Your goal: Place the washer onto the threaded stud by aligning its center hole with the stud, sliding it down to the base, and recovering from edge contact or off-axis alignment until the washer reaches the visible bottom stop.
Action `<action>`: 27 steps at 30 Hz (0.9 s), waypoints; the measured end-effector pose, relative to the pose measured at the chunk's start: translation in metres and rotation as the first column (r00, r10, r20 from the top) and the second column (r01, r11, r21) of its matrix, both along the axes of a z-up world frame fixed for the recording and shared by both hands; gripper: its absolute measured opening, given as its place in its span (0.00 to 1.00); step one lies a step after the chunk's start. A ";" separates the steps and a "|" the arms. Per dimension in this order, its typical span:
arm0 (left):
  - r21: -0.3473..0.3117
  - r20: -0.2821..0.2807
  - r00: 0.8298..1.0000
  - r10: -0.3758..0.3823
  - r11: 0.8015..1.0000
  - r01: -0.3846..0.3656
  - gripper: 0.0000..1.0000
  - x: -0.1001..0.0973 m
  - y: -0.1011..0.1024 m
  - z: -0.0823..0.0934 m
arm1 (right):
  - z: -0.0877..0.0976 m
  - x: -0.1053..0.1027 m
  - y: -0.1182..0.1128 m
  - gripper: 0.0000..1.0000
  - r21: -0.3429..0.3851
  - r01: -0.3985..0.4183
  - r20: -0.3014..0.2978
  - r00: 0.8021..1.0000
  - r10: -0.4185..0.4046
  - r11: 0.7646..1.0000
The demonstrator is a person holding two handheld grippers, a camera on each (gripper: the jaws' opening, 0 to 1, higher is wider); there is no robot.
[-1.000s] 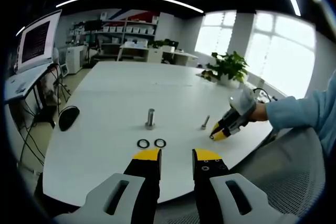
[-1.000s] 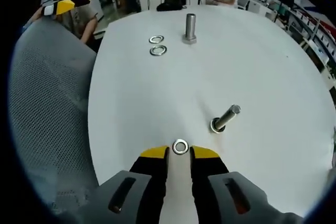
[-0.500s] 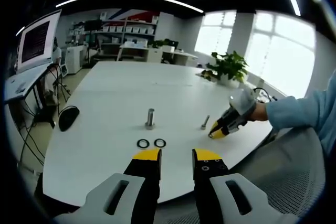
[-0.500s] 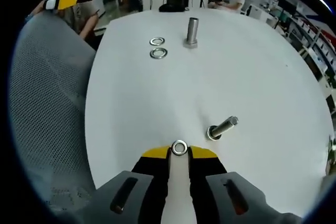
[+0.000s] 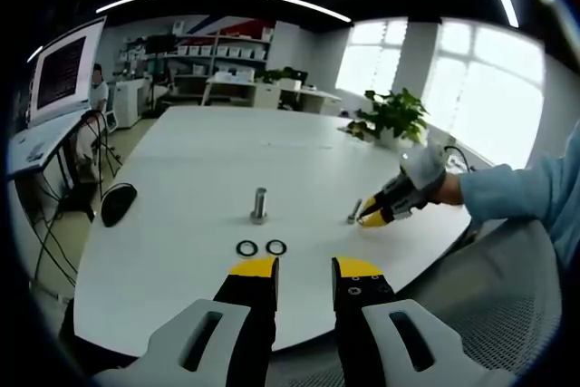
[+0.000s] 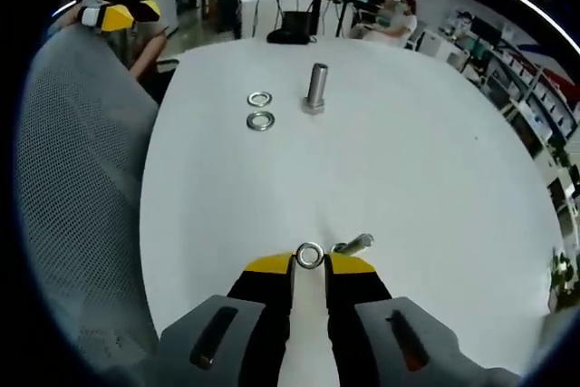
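My right gripper is shut on a small steel washer, which stands out between its yellow tips. The thin threaded stud leans just right of that washer, close to it. In the left gripper view the right gripper hovers beside the same stud, held by a hand in a blue sleeve. My left gripper is open near the table's front edge with nothing between its fingers.
A thicker stud stands upright farther out on the white table, with two loose washers beside it. A grey mesh chair lies along the table's edge. A dark mouse-like object sits at the left.
My right gripper has carried the washer forward to the thin stud, which now sits right beside the washer. The left gripper has stayed still.
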State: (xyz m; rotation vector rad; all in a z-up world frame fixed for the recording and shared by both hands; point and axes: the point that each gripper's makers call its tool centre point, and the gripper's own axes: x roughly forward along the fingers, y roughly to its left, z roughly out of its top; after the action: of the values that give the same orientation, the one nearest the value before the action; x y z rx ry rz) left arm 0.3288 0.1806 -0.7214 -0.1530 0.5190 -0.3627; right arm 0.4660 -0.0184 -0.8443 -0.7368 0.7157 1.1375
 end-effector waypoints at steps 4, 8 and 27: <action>-0.001 0.001 1.000 0.002 1.000 -0.002 0.21 0.000 0.000 0.000 | 0.003 0.004 -0.001 0.15 -0.002 0.003 0.022 1.000 -0.003 1.000; -0.001 0.002 1.000 0.003 1.000 -0.003 0.21 0.000 0.000 0.000 | 0.003 0.006 -0.005 0.15 -0.011 0.011 0.026 1.000 -0.010 1.000; -0.001 0.002 1.000 0.001 1.000 -0.001 0.21 0.000 0.000 0.000 | 0.022 0.046 -0.040 0.15 -0.045 0.165 0.189 0.970 -0.154 0.985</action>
State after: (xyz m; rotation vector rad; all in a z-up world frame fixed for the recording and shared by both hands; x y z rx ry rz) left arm 0.3287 0.1805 -0.7212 -0.1541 0.5165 -0.3620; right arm 0.5116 -0.0581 -0.8227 -0.8094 0.6421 0.8921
